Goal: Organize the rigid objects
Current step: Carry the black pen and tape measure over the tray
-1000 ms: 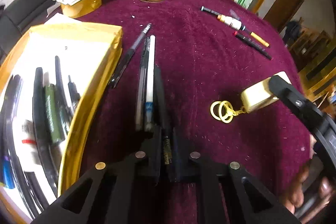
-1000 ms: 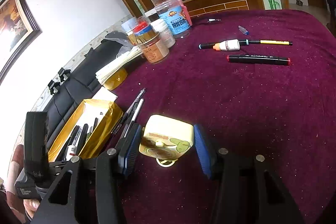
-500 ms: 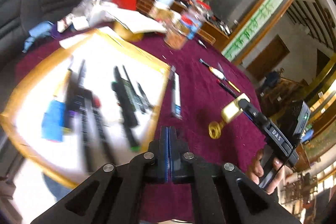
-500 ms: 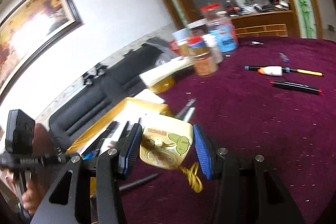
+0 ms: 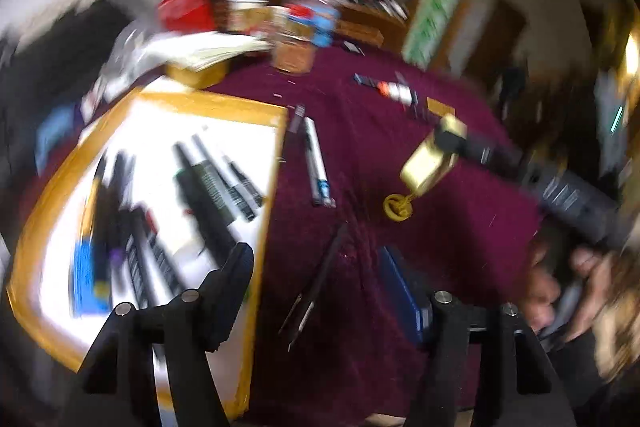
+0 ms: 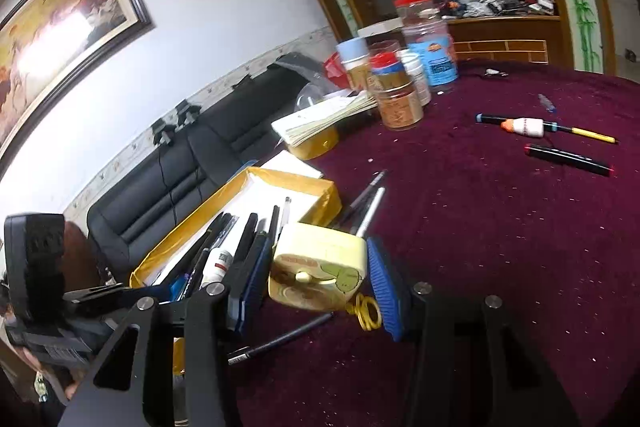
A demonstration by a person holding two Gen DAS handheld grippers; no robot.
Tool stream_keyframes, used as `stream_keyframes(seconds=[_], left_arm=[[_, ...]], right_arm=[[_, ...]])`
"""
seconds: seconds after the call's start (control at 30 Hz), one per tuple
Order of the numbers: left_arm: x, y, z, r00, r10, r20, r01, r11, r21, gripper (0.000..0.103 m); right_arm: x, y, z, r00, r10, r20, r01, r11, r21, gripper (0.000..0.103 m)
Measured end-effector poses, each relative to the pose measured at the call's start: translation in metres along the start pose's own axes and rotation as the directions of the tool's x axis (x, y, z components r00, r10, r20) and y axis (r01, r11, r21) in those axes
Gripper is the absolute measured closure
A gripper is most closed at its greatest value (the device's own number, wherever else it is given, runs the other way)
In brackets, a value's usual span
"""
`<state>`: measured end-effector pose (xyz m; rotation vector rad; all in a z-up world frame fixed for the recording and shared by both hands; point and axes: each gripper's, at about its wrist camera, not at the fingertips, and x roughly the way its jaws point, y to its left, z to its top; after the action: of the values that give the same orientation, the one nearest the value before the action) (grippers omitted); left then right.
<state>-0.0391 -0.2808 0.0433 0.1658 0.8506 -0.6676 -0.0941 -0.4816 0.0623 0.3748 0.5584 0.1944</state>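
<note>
My left gripper (image 5: pixel 320 291) is open and empty above the maroon cloth, beside the gold-rimmed box (image 5: pixel 224 107) that holds several pens. A black pen (image 5: pixel 316 287) lies on the cloth between its fingers. My right gripper (image 6: pixel 316 279) is shut on a pale yellow square trinket (image 6: pixel 320 271) with a yellow ring cord (image 6: pixel 366 313), held above the cloth near the box (image 6: pixel 320 199). The trinket shows in the left wrist view (image 5: pixel 428 163) too. The black pen (image 6: pixel 280 337) lies below it.
Two pens (image 6: pixel 366 203) lie beside the box. A marker (image 6: pixel 568 157), a small white bottle (image 6: pixel 528 127) and a pencil lie at the far right. Jars (image 6: pixel 400 95) and a paper stack (image 6: pixel 332 115) stand at the back. A black sofa (image 6: pixel 180 179) lies beyond the table.
My left gripper was shut on a black pen, then opened; the pen now lies on the cloth. My right gripper lifted the trinket and carried it toward the box.
</note>
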Motion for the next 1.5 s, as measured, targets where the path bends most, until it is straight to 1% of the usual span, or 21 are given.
stream_keyframes(seconds=[0.03,0.1,0.17,0.27,0.4,0.43,0.47,0.57,0.63,0.73,0.77,0.8,0.83,0.93,1.03,1.1,1.17,1.23,1.3,1.37,1.5], left_arm=[[0.01,-0.009,0.003,1.0,0.02,-0.013,-0.019,0.999,0.046,0.034],[0.036,-0.022,0.007,0.995,0.029,-0.09,-0.018,0.992,0.124,0.043],[0.066,-0.027,0.007,0.982,0.038,-0.182,-0.007,0.986,0.168,0.063],[0.091,-0.023,0.005,0.965,0.063,-0.254,-0.015,0.983,0.184,0.065],[0.095,-0.032,-0.004,0.96,0.128,-0.251,-0.048,0.952,0.301,0.071],[0.096,-0.033,-0.008,0.957,0.131,-0.258,-0.044,0.946,0.321,0.086],[0.095,-0.034,-0.012,0.961,0.115,-0.252,-0.026,0.943,0.33,0.093],[0.091,-0.034,-0.017,0.964,0.103,-0.244,-0.014,0.94,0.342,0.095],[0.089,-0.026,-0.015,0.964,0.075,-0.256,0.0,0.961,0.278,0.095],[0.077,-0.008,-0.012,0.975,-0.001,-0.222,0.038,0.986,0.162,0.095],[0.073,-0.003,-0.011,0.976,-0.023,-0.216,0.05,0.991,0.122,0.095],[0.065,0.003,-0.01,0.979,-0.046,-0.196,0.063,0.995,0.076,0.095],[0.058,0.007,-0.01,0.982,-0.063,-0.177,0.072,0.996,0.047,0.095],[0.034,0.021,-0.01,0.983,-0.147,-0.113,0.143,0.989,-0.045,0.095],[0.017,0.026,-0.01,0.981,-0.182,-0.069,0.174,0.978,-0.111,0.095],[0.001,0.038,-0.013,0.982,-0.188,-0.031,0.181,0.971,-0.158,0.095],[-0.012,0.053,-0.015,0.982,-0.188,0.007,0.186,0.961,-0.206,0.095],[-0.024,0.073,-0.019,0.985,-0.164,0.044,0.17,0.949,-0.264,0.095],[-0.031,0.096,-0.022,0.988,-0.147,0.056,0.157,0.932,-0.325,0.095],[-0.035,0.116,-0.023,0.99,-0.119,0.071,0.137,0.917,-0.375,0.095],[-0.038,0.15,-0.014,0.992,-0.079,0.098,0.115,0.886,-0.449,0.095]], right_arm=[[-0.004,-0.002,-0.001,1.0,-0.006,0.008,0.006,1.0,0.003,0.056],[-0.01,-0.006,-0.001,1.0,-0.014,0.023,0.013,1.0,0.01,0.056],[-0.013,-0.01,-0.002,1.0,-0.01,0.026,0.009,1.0,0.022,0.056],[-0.019,-0.016,-0.005,0.999,-0.009,0.036,0.008,0.999,0.037,0.056],[-0.018,-0.021,-0.008,1.0,-0.005,0.028,0.004,0.999,0.047,0.059],[-0.018,-0.022,-0.008,1.0,-0.005,0.029,0.003,0.999,0.05,0.06],[-0.018,-0.022,-0.009,1.0,0.003,0.03,-0.005,0.999,0.054,0.062],[-0.017,-0.022,-0.006,0.999,-0.001,0.034,-0.001,0.999,0.048,0.066],[-0.016,-0.022,-0.006,0.999,-0.016,0.028,0.015,0.999,0.043,0.066],[-0.017,-0.028,-0.009,1.0,0.001,0.009,-0.001,0.999,0.047,0.063],[-0.016,-0.029,-0.011,1.0,0.013,-0.009,-0.012,0.999,0.039,0.057],[-0.015,-0.029,-0.014,0.999,0.017,-0.034,-0.016,0.999,0.028,0.037],[-0.013,-0.028,-0.017,0.998,0.017,-0.054,-0.016,1.0,0.007,0.026],[0.004,-0.015,-0.028,0.984,0.04,-0.176,-0.055,0.995,-0.082,0.025],[0.025,-0.001,-0.032,0.972,-0.051,-0.227,0.001,0.976,-0.216,0.025],[0.041,-0.004,-0.031,0.958,-0.038,-0.284,-0.028,0.974,-0.226,0.026],[0.053,-0.003,-0.035,0.943,-0.04,-0.331,-0.049,0.965,-0.258,0.037],[0.063,-0.006,-0.042,0.926,-0.085,-0.368,-0.025,0.959,-0.283,0.07],[0.069,-0.008,-0.05,0.917,-0.083,-0.391,-0.03,0.961,-0.274,0.081],[0.066,-0.006,-0.053,0.922,-0.111,-0.371,0.005,0.961,-0.276,0.083],[0.05,0.015,-0.034,0.95,-0.047,-0.31,-0.026,0.973,-0.228,0.084]])
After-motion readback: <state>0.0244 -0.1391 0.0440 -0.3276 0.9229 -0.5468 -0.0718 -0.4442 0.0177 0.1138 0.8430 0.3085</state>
